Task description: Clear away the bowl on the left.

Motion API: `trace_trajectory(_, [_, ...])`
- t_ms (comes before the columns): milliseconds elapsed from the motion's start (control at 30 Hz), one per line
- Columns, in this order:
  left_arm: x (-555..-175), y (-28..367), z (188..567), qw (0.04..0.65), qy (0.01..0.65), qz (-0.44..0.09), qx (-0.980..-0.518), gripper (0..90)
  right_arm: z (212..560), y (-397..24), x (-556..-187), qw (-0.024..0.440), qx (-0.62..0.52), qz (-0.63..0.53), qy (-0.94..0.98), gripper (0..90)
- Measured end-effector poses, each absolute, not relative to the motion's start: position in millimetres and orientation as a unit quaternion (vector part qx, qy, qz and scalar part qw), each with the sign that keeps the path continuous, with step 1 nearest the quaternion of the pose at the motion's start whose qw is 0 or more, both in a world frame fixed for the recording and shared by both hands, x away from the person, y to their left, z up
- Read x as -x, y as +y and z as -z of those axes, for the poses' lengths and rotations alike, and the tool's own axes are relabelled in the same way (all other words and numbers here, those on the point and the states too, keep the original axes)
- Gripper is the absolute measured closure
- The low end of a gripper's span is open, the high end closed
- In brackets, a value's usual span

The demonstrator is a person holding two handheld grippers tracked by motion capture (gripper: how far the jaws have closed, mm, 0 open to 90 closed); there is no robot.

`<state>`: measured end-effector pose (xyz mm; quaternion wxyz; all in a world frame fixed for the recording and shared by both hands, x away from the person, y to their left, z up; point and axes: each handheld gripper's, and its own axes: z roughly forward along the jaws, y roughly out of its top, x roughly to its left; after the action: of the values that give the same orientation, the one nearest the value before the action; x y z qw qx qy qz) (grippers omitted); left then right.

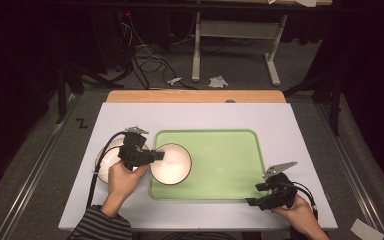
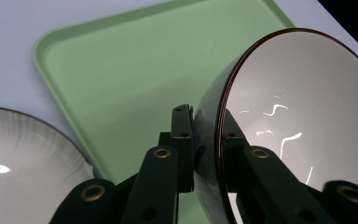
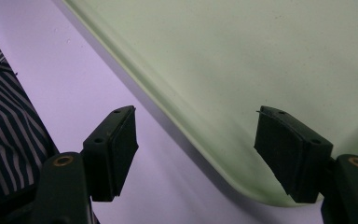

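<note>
Black fingers [image 2: 184,140] of the left gripper [image 1: 147,156] pinch the rim of a white bowl [image 1: 171,163], one inside and one outside the wall, holding it tilted over the left end of the green tray [image 1: 225,160]; I'd say it is about to be set down there. Beside the tray, a second bowl [image 1: 109,155] waits on the white worktop [image 1: 195,115]. Off the tray's near right corner, the right gripper [image 1: 256,194] hovers, fingers wide and empty.
</note>
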<state>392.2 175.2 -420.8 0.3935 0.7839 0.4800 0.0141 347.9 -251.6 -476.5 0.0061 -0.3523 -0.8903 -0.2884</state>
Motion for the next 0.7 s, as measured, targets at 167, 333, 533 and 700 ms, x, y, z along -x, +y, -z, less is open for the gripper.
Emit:
trace_trajectory(167, [-396.9,164.0,423.7,0.385,0.474,-0.015,-0.792,81.3,476.7,-250.8,-348.3,0.007,0.352,0.286,-0.891,31.1])
trace_trajectory(333, [-401.1,154.2,425.1,0.380,0.467,-0.013,-0.798,80.9,477.0,-251.3,-348.5,0.008,0.354,0.286,-0.890,31.1])
trace_trajectory(533, [-406.8,142.6,421.8,0.385,0.455,-0.003,-0.803,80.9,476.9,-250.8,-348.5,0.007,0.353,0.284,-0.892,31.1])
trace_trajectory(700, [-412.2,134.2,421.0,0.379,0.450,-0.003,-0.808,80.9,477.2,-250.7,-348.6,0.009,0.354,0.284,-0.891,31.0])
